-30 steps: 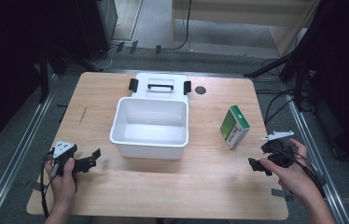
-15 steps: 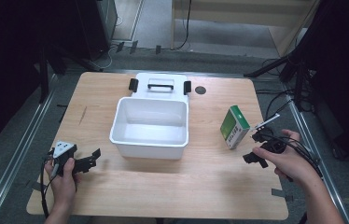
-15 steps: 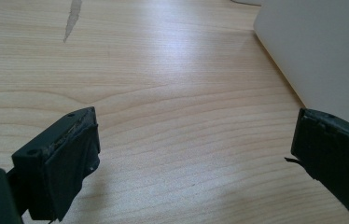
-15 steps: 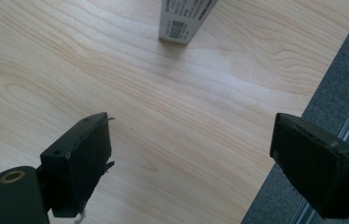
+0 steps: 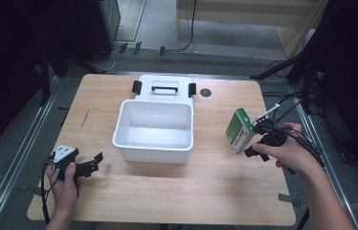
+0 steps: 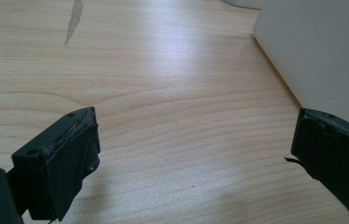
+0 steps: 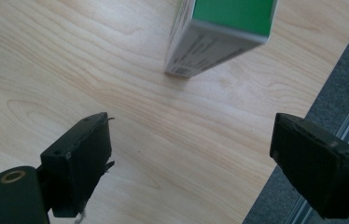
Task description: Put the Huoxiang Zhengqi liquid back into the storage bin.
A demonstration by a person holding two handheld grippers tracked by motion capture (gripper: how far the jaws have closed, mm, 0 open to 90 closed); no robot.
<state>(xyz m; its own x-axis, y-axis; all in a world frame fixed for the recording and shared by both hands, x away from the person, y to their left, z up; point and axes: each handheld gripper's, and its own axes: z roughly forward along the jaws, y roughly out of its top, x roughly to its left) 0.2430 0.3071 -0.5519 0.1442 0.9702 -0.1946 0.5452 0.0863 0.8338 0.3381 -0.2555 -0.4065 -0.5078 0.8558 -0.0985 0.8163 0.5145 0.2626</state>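
A green and white box (image 5: 239, 129) stands on the right half of the wooden table (image 5: 206, 191). My right gripper (image 5: 254, 142) hovers just to its right, jaws open and nothing between them. In the right gripper view the box (image 7: 219, 32) lies ahead of the open right gripper (image 7: 191, 158), apart from both jaws. A white open bin (image 5: 153, 129) sits mid-table, its lid (image 5: 165, 88) with black latches behind it. My left gripper (image 5: 90, 166) rests open at the front left. In the left gripper view the bin wall (image 6: 322, 56) rises past the right jaw of the left gripper (image 6: 196, 154).
A small dark disc (image 5: 206, 92) lies near the table's far edge, right of the lid. The table's right edge (image 7: 298, 140) runs close under the right gripper, with grey floor and a metal rail beyond. Cables trail off to the right.
My right hand has moved left and slightly up, from the table's right edge to just beside the green box. Its jaws stay open. The left hand has not moved.
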